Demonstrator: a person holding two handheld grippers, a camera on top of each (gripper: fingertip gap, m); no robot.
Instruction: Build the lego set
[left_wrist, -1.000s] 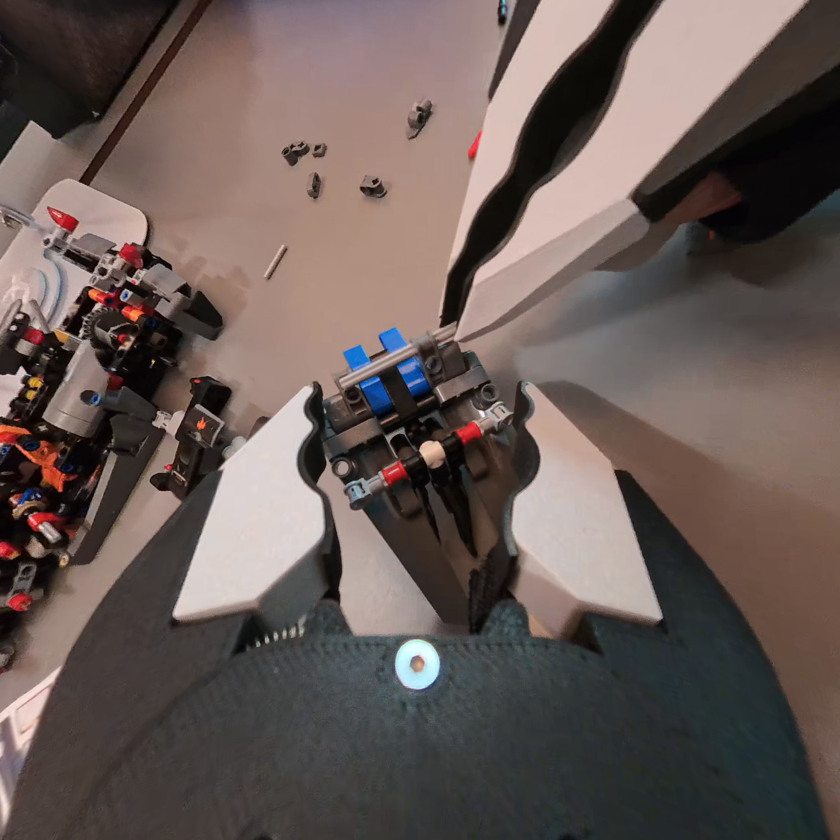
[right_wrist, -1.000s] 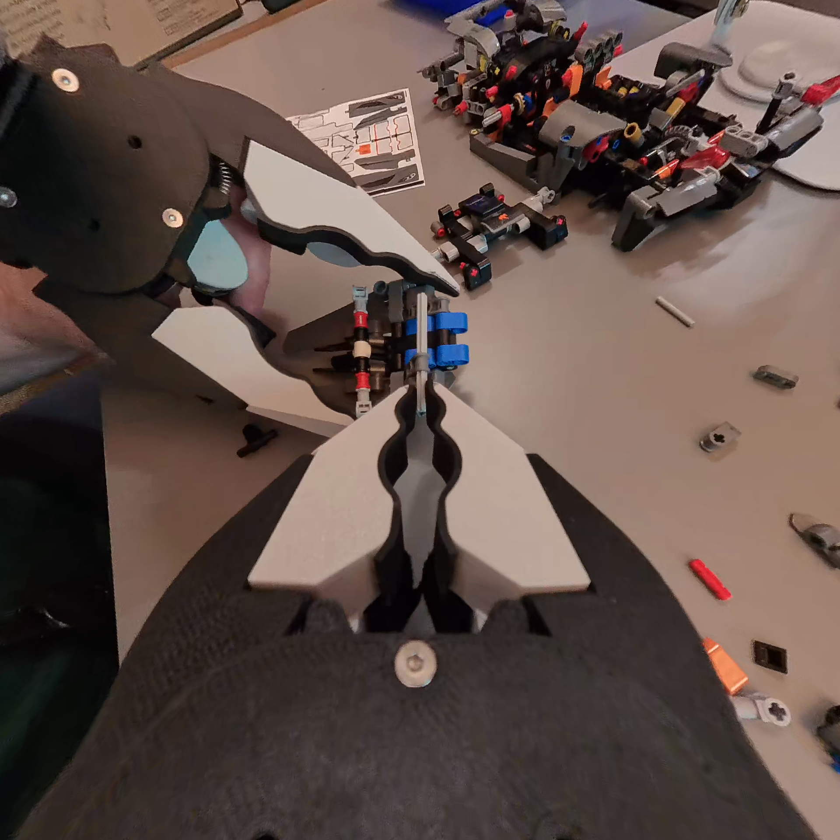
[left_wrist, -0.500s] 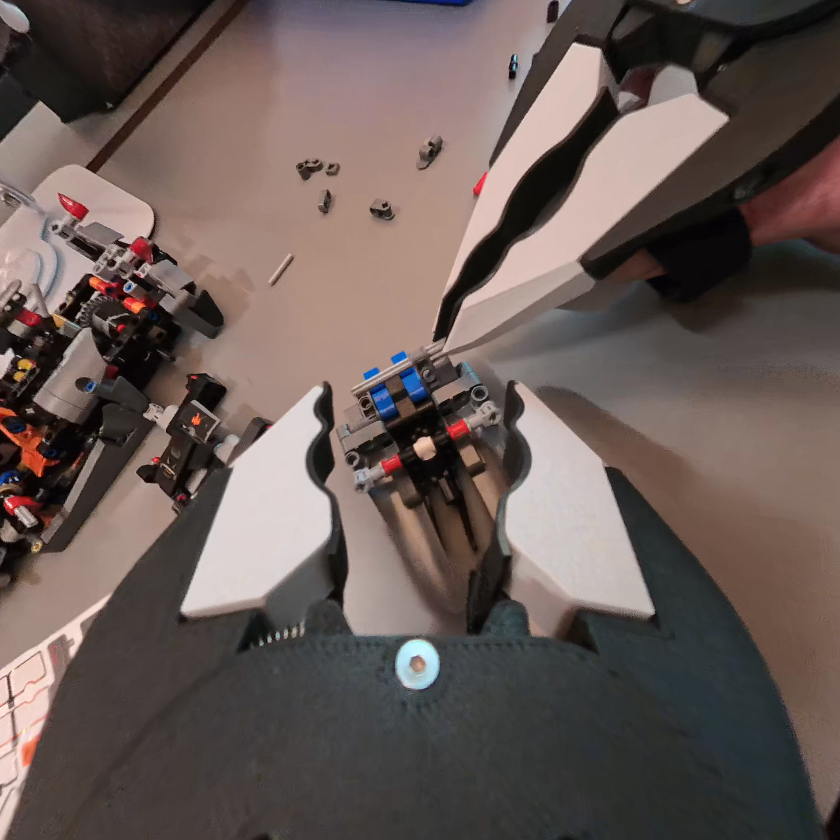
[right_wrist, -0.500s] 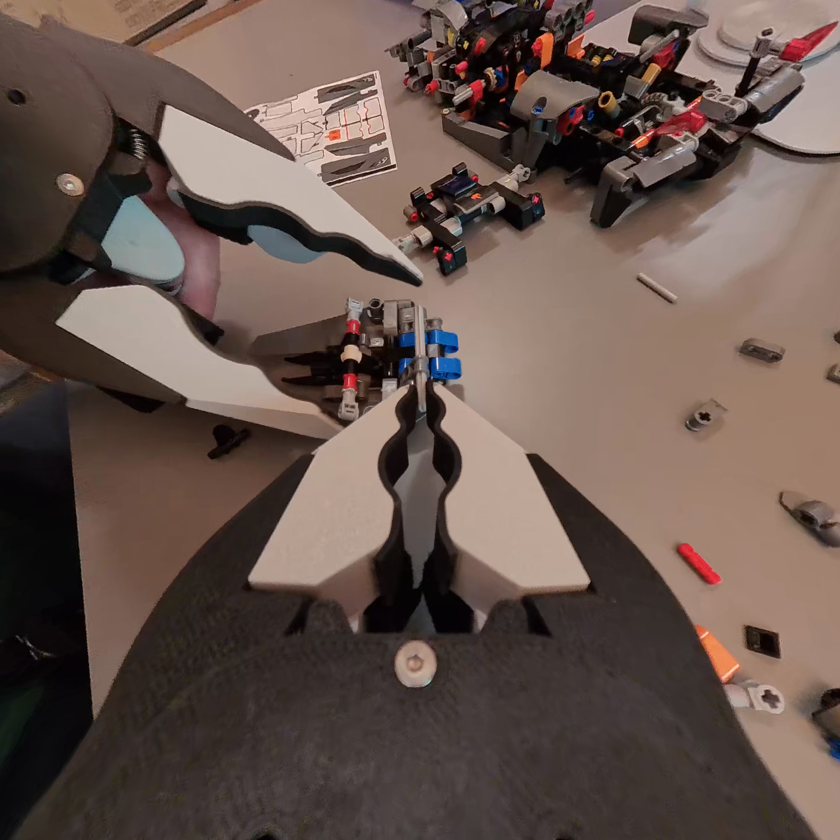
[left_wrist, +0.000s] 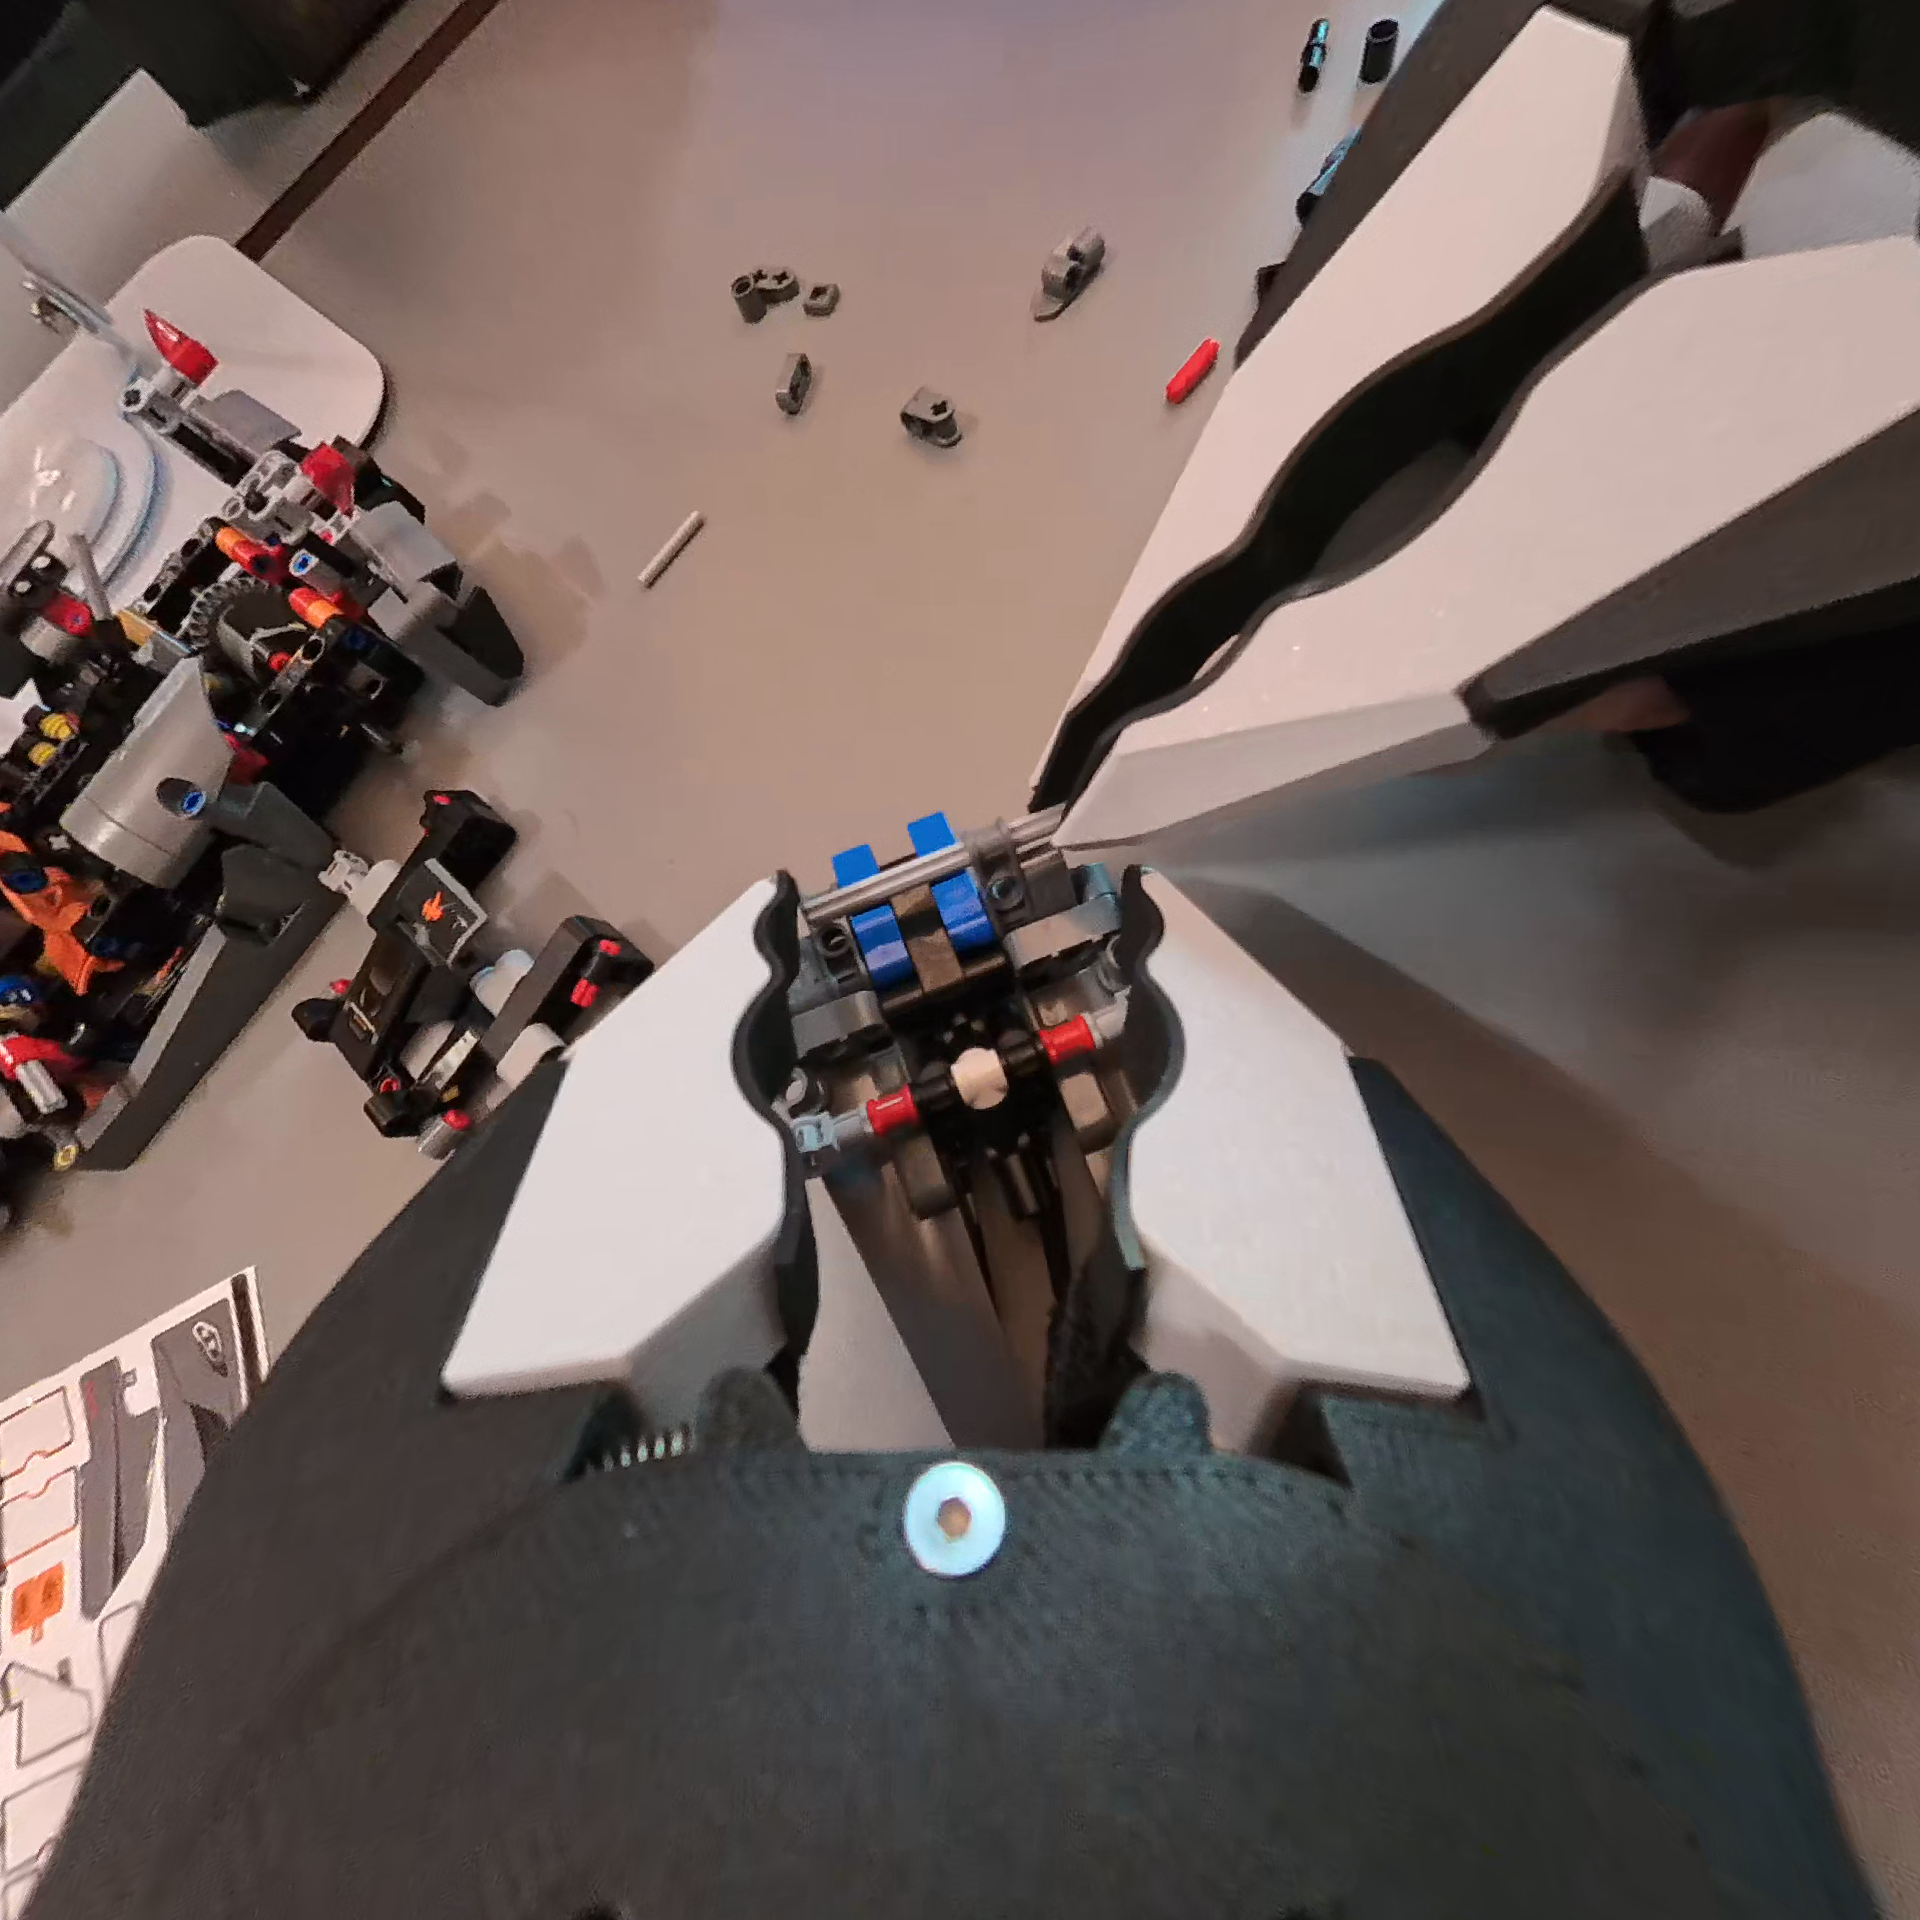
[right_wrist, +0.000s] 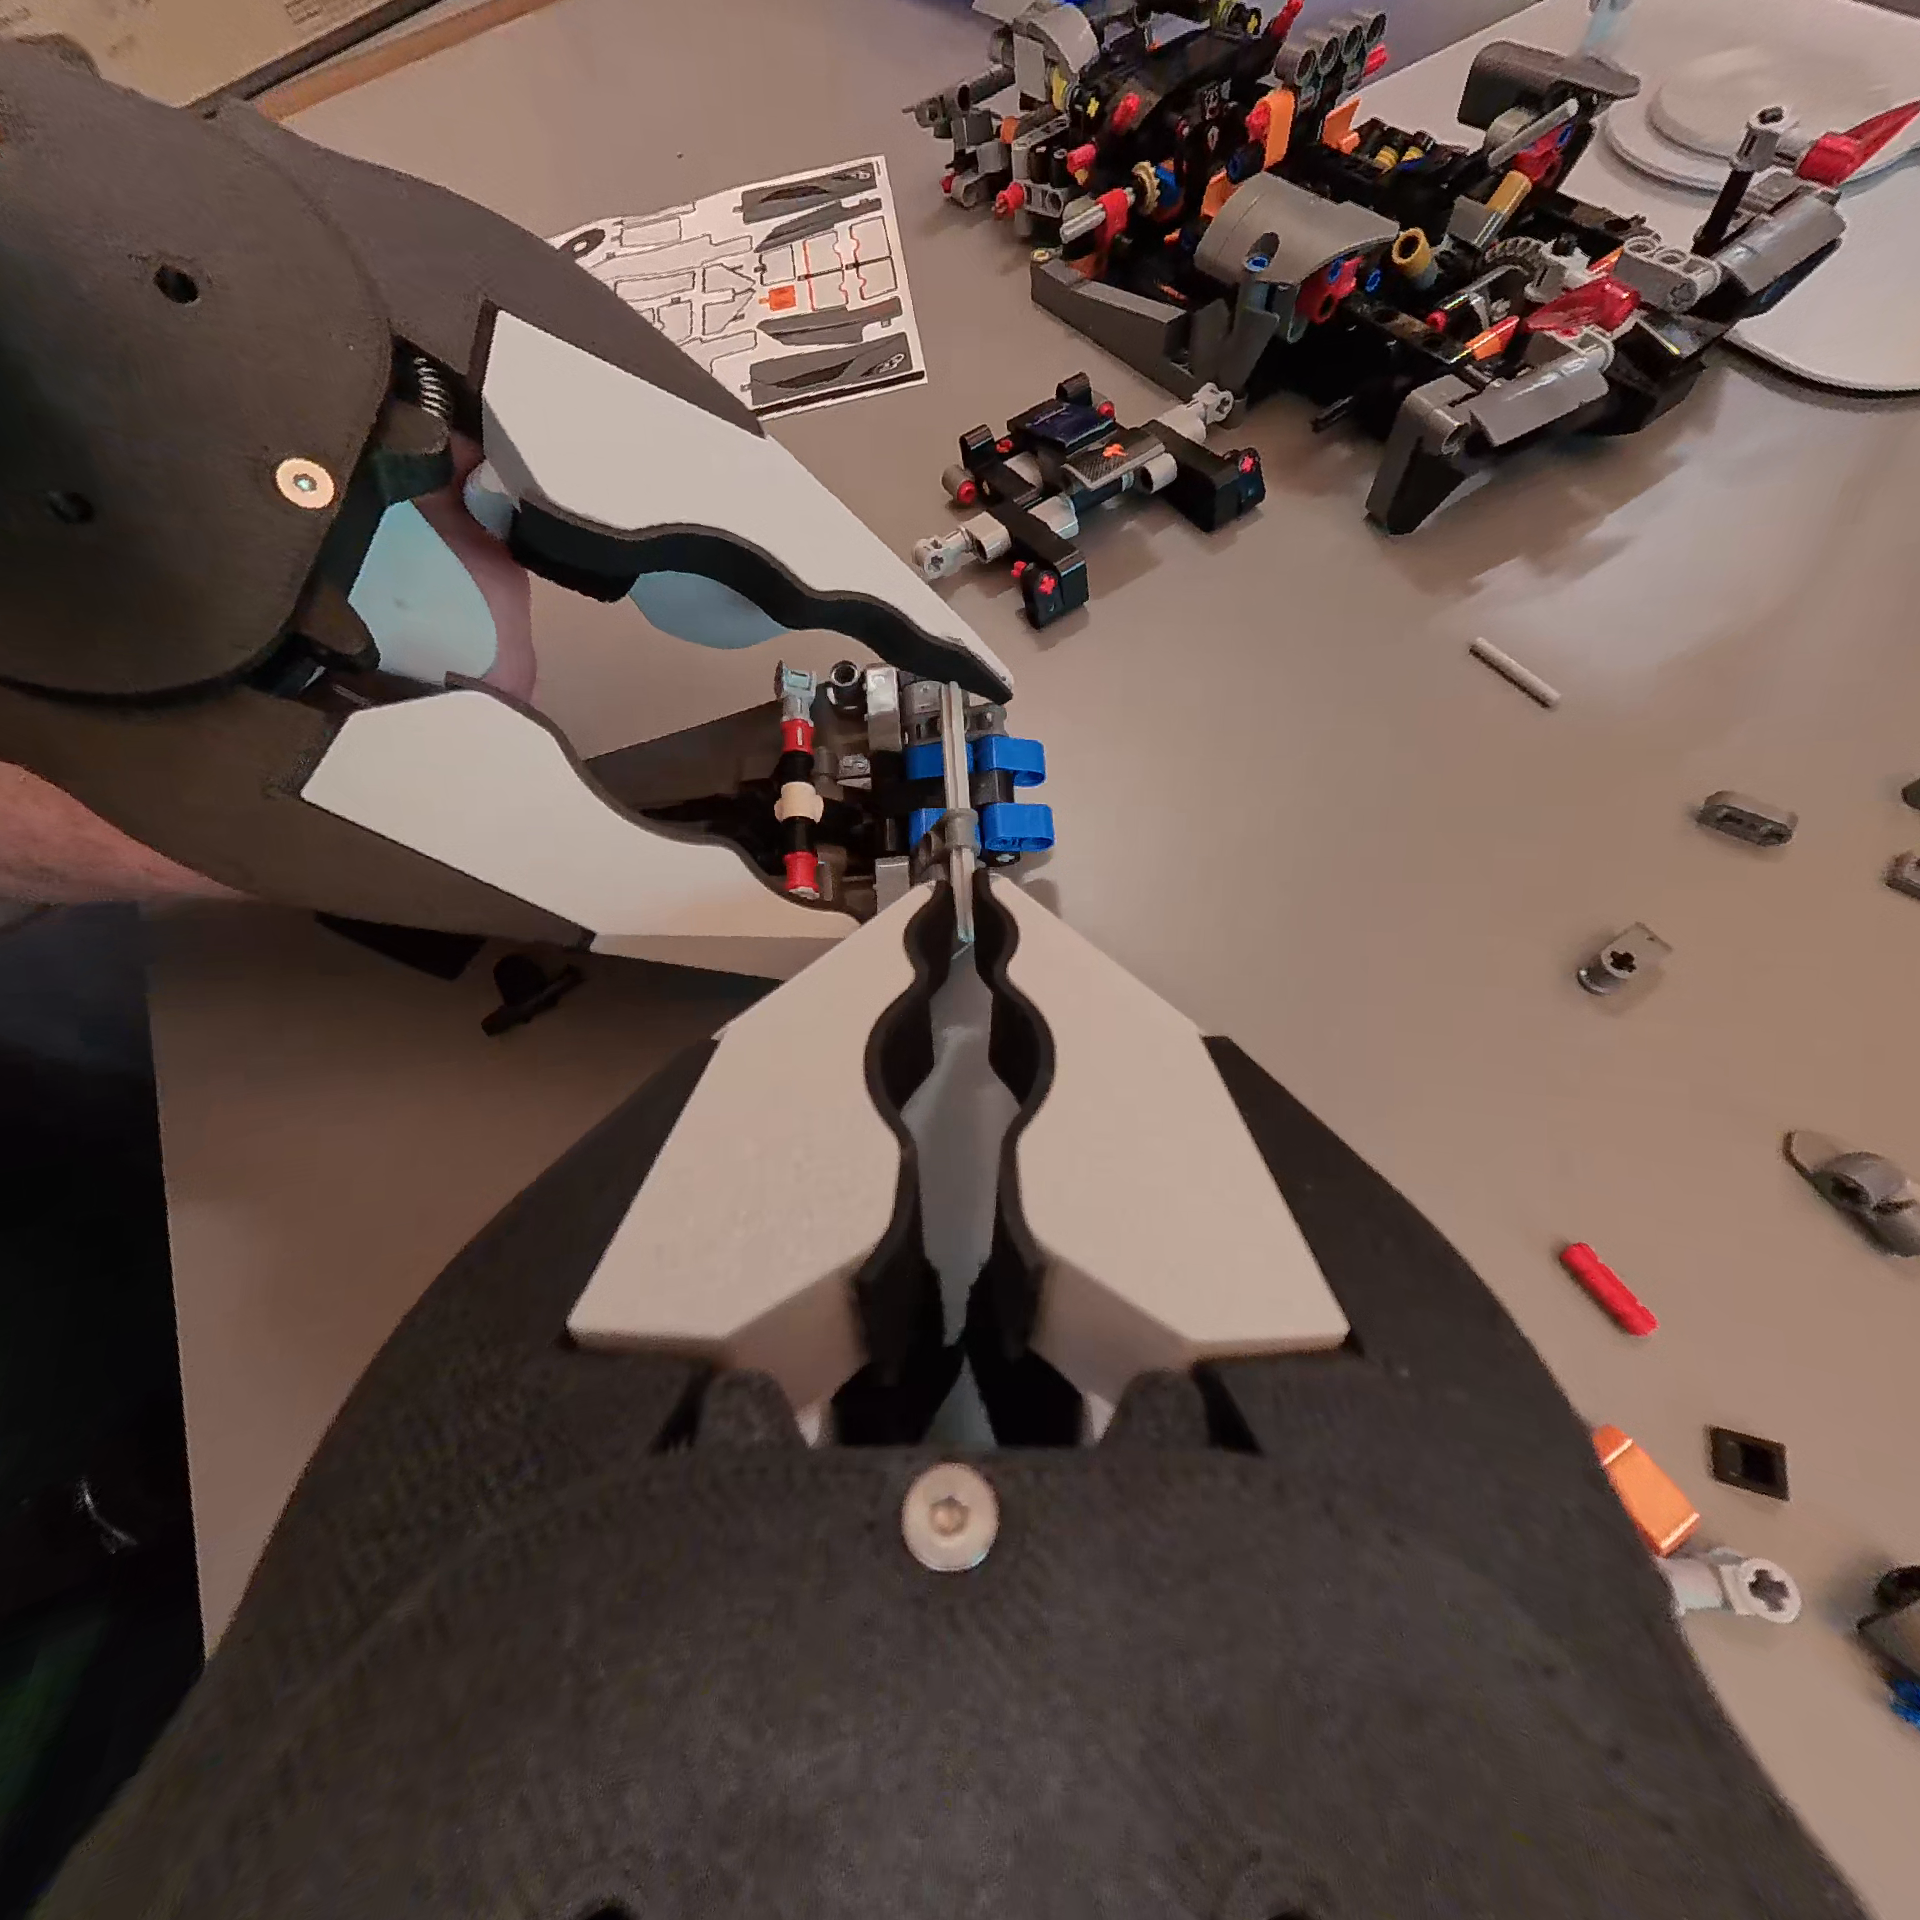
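A small dark grey sub-assembly (left_wrist: 935, 966) with two blue connectors and a red and white cross axle sits between the fingers of my left gripper (left_wrist: 956, 899), which is shut on its sides. A thin grey axle (left_wrist: 904, 878) runs across the blue connectors. My right gripper (right_wrist: 961, 899) is shut on the end of that axle (right_wrist: 956, 769), with its tip against the sub-assembly (right_wrist: 883, 769). The right gripper also shows in the left wrist view (left_wrist: 1049, 821), coming in from the upper right. The left gripper shows in the right wrist view (right_wrist: 914, 800).
A large half-built model car (right_wrist: 1351, 239) stands at the back of the grey table (right_wrist: 1299, 831). Near it are a small black sub-assembly (right_wrist: 1101, 488) and a sticker sheet (right_wrist: 769, 281). Loose parts lie to the right: a grey pin (right_wrist: 1512, 673), a red pin (right_wrist: 1608, 1288) and an orange piece (right_wrist: 1647, 1486). My left and right fingertips are right by each other.
Half a second ago the left fingers stood a little wide of the sub-assembly and farther back. Now they have moved forward and closed on its sides. The right gripper has kept hold of the axle.
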